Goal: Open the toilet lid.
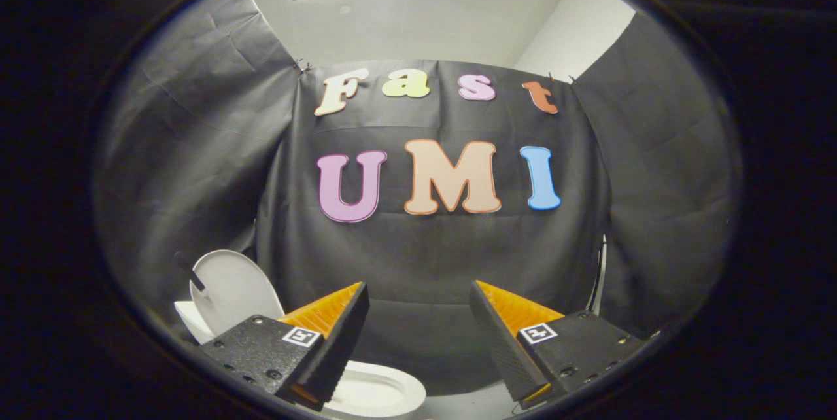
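Observation:
A white toilet stands low and to the left of my fingers. Its lid [230, 289] is raised upright, leaning back against the tank [189, 318]. The seat ring and bowl [376, 394] lie open just below and behind my left finger [330, 335], which covers part of them. My gripper [418, 299] is open, its fingers wide apart with nothing between them. It is held above and to the right of the toilet, facing the booth's back wall and touching nothing.
Black cloth walls close in the booth at the back and on both sides. A thin white cable or pipe [600, 276] runs down the right wall's seam. Pale floor [471, 403] lies between the bowl and my right finger.

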`<action>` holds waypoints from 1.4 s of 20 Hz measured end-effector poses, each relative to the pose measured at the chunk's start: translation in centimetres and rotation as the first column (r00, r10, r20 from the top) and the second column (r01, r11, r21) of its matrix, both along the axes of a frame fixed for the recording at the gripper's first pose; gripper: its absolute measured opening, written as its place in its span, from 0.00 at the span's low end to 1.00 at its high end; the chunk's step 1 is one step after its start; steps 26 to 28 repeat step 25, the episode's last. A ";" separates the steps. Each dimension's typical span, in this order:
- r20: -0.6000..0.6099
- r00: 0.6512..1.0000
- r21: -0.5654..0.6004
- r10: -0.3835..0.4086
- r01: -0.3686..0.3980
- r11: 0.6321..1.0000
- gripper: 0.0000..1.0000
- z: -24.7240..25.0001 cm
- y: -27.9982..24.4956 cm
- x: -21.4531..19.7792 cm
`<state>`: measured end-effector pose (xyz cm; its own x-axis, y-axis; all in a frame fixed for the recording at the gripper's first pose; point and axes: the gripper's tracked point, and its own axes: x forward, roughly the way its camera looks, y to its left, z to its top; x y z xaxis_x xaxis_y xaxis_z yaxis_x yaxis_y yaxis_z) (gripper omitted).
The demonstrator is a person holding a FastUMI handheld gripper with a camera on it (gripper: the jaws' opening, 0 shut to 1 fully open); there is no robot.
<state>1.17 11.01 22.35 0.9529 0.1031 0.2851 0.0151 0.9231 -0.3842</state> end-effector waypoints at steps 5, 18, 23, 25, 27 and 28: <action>-0.075 0.997 0.049 0.008 -0.005 0.999 0.92 -2.1 -2.7 0.6; -0.181 0.983 0.126 0.017 0.006 0.992 0.91 -6.2 -6.9 1.9; -0.228 0.973 0.150 0.024 0.010 0.989 0.91 -7.4 -8.7 2.7; -0.242 0.970 0.150 0.027 0.010 0.989 0.91 -7.6 -9.5 3.1; -0.242 0.970 0.150 0.027 0.010 0.989 0.91 -7.6 -9.5 3.1; -0.242 0.970 0.150 0.027 0.010 0.989 0.91 -7.6 -9.5 3.1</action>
